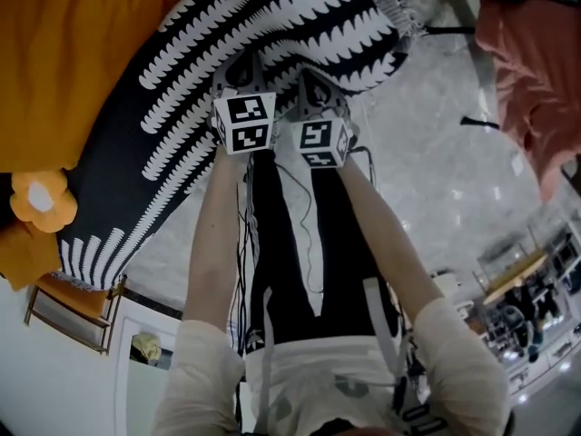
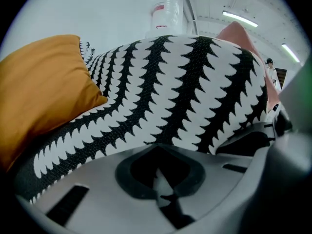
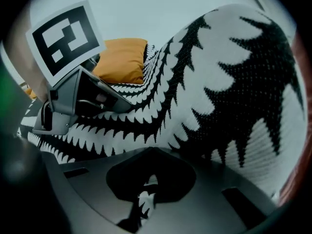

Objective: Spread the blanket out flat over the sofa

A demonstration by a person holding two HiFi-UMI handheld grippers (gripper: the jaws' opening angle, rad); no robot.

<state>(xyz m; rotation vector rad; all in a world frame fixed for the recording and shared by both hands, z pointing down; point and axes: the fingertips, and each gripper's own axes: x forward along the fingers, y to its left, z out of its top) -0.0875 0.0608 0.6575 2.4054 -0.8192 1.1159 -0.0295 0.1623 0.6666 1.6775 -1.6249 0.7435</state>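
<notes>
Right gripper (image 3: pixel 146 199) on blanket (image 3: pixel 234 82) (edge hidden)

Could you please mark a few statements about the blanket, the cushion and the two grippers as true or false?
1. The left gripper and the right gripper are both shut on the blanket. True.
2. The blanket is plain grey. False: it is black with white toothed stripes.
3. The grippers hold opposite ends of the blanket. False: they grip it side by side, close together.
4. An orange cushion lies beside the blanket. True.
</notes>
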